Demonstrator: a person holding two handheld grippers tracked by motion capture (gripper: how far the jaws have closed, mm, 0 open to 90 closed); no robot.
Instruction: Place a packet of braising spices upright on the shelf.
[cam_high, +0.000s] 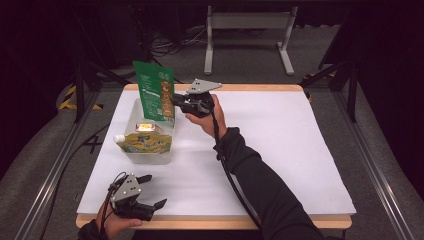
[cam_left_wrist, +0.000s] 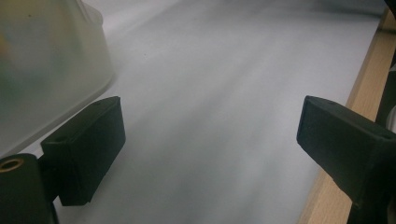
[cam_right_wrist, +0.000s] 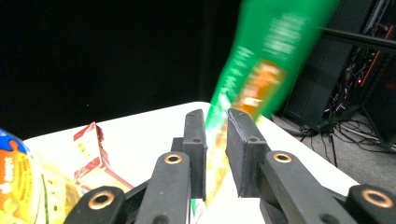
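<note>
Right now the right hand-held gripper (cam_high: 176, 101) is up over the far left part of the white surface (cam_high: 280, 150), its jaws drawn close together with the edge of a green pouch (cam_high: 155, 95) running between them; in the right gripper view the green pouch (cam_right_wrist: 261, 70) is blurred and a sliver of gap shows beside it, so whether the pads truly press on it I cannot tell. The pouch stands tall and slightly tilted, its lower end down inside a clear plastic bin (cam_high: 131, 115) at the surface's left side. Lying in that bin is a yellow refill pouch with a white cap (cam_high: 145, 142), the cap poking toward the bin's left wall, and a small red-and-white packet (cam_high: 145, 127) sits just behind it, right beside the foot of the green pouch. Those two crowd the bin floor under the green one. From the right gripper view the red-and-white packet (cam_right_wrist: 91, 144) and the yellow pouch (cam_right_wrist: 28, 186) show low on the left. Meanwhile the left hand-held gripper (cam_high: 152, 192) rests at the near left corner of the surface, jaws spread wide with nothing between them; the left gripper view puts the bin's cloudy wall (cam_left_wrist: 51, 70) just beside one jaw, not touching. A black cable trails along the person's dark sleeve (cam_high: 265, 190). Beyond the surface stands a grey metal frame (cam_high: 247, 30) on the floor.
</note>
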